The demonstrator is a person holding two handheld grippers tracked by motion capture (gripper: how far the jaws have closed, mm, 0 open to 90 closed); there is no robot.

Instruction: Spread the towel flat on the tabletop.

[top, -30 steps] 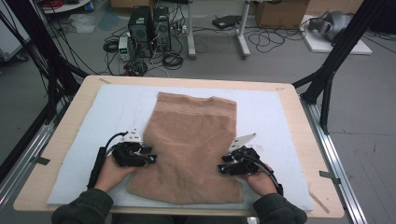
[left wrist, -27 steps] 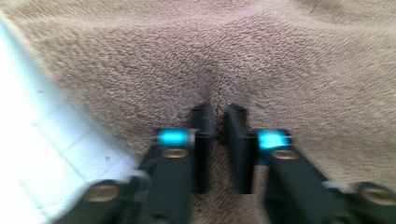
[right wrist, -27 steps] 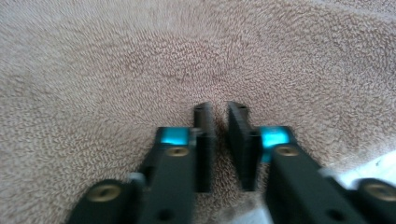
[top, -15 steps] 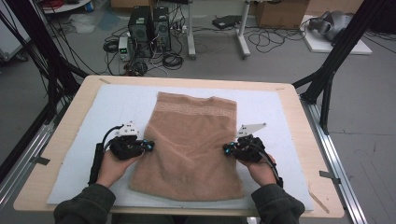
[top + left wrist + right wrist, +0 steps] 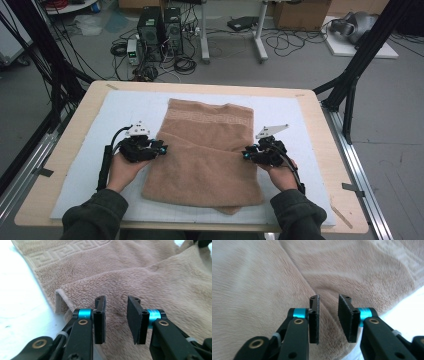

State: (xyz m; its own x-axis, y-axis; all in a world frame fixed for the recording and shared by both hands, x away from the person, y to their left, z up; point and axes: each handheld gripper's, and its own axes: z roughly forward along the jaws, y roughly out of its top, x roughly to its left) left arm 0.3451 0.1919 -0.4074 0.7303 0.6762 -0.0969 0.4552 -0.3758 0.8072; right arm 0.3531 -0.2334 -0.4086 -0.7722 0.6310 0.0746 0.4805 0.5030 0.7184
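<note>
The towel (image 5: 205, 155) lies at the middle of the pad (image 5: 90, 150), which covers most of the table (image 5: 55, 150). Its far edge points to twelve o'clock and its near edge to six, with the near part folded over the rest. The left gripper (image 5: 162, 148) sits at the towel's nine o'clock edge, and the right gripper (image 5: 245, 155) sits at its three o'clock edge, the two facing each other across the fold. Beyond the table at twelve o'clock, computer towers (image 5: 160, 25) and cables (image 5: 185, 62) rest on the floor.
</note>
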